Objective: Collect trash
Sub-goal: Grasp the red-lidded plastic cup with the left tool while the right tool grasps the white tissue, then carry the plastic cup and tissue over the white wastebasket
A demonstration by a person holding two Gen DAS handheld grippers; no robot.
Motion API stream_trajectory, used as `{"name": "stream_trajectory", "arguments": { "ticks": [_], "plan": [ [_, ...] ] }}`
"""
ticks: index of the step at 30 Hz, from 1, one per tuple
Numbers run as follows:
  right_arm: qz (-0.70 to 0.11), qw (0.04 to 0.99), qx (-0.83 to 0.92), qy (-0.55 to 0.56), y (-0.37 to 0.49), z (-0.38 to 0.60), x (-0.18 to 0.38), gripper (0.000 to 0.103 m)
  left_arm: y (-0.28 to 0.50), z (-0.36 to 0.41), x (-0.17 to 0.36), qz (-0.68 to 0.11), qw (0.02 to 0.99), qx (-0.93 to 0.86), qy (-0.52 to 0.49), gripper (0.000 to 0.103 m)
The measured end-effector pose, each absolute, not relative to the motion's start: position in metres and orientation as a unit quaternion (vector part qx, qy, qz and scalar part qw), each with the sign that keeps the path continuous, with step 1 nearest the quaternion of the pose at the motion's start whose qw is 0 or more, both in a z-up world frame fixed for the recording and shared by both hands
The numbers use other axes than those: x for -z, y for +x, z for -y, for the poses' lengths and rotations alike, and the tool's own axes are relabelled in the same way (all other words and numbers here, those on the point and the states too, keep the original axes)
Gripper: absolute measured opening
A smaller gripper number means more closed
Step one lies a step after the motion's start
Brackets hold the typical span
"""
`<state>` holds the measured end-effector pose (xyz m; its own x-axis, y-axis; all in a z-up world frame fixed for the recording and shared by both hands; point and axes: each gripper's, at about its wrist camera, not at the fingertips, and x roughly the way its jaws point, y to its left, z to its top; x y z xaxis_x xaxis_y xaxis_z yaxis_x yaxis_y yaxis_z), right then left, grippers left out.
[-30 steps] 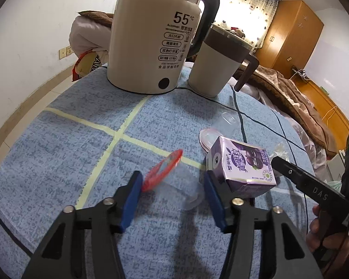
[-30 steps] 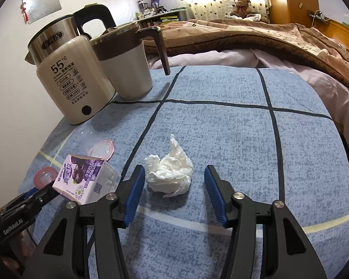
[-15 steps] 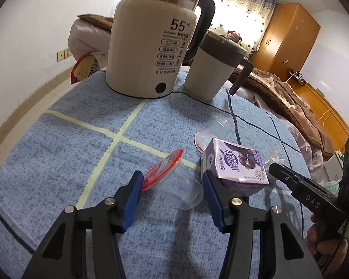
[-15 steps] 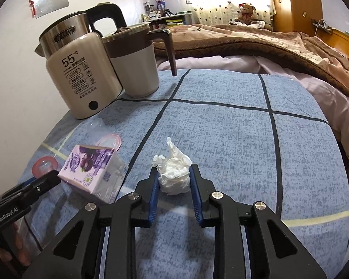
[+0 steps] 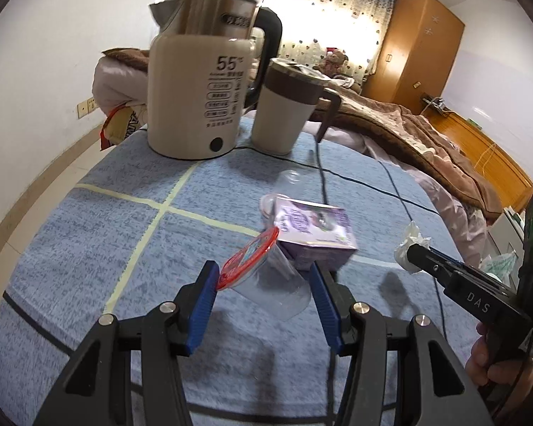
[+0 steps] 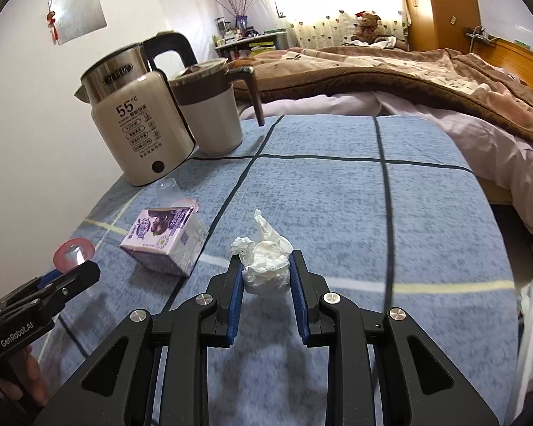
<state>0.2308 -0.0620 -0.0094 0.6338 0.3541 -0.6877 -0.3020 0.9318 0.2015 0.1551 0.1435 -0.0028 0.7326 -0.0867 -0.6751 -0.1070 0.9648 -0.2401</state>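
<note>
White tissue in right gripper

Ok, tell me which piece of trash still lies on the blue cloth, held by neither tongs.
The purple drink carton; the red-lidded clear plastic cup and crumpled white tissue are both gripped.

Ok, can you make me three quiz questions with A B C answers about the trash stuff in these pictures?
1. Where is the purple carton?
A. on the blue cloth
B. on the bed
C. inside the kettle

2. What colour is the rim of the clear cup?
A. green
B. red
C. black

3. What is the right gripper doing?
A. hanging empty
B. holding a spoon
C. pinching the crumpled tissue

Answers: 1 A, it lies flat on the cloth. 2 B, a red ring circles its mouth. 3 C, both blue pads press the white wad.
</note>
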Motion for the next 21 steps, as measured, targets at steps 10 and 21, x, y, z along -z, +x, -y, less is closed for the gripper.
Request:
{"name": "stream_trajectory", "arguments": {
  "ticks": [10, 21],
  "plan": [
    [-0.361, 0.917, -0.163, 0.043, 0.191, 0.099, -0.009, 0.026, 0.135, -0.103, -0.009, -0.360, 0.927, 0.028, -0.105, 0.055],
    [-0.336, 0.930, -0.136, 0.061, 0.157, 0.143, -0.028, 0.026, 0.119, -0.051, -0.024, -0.347, 0.932, 0.073, -0.079, 0.055]
  ]
}}
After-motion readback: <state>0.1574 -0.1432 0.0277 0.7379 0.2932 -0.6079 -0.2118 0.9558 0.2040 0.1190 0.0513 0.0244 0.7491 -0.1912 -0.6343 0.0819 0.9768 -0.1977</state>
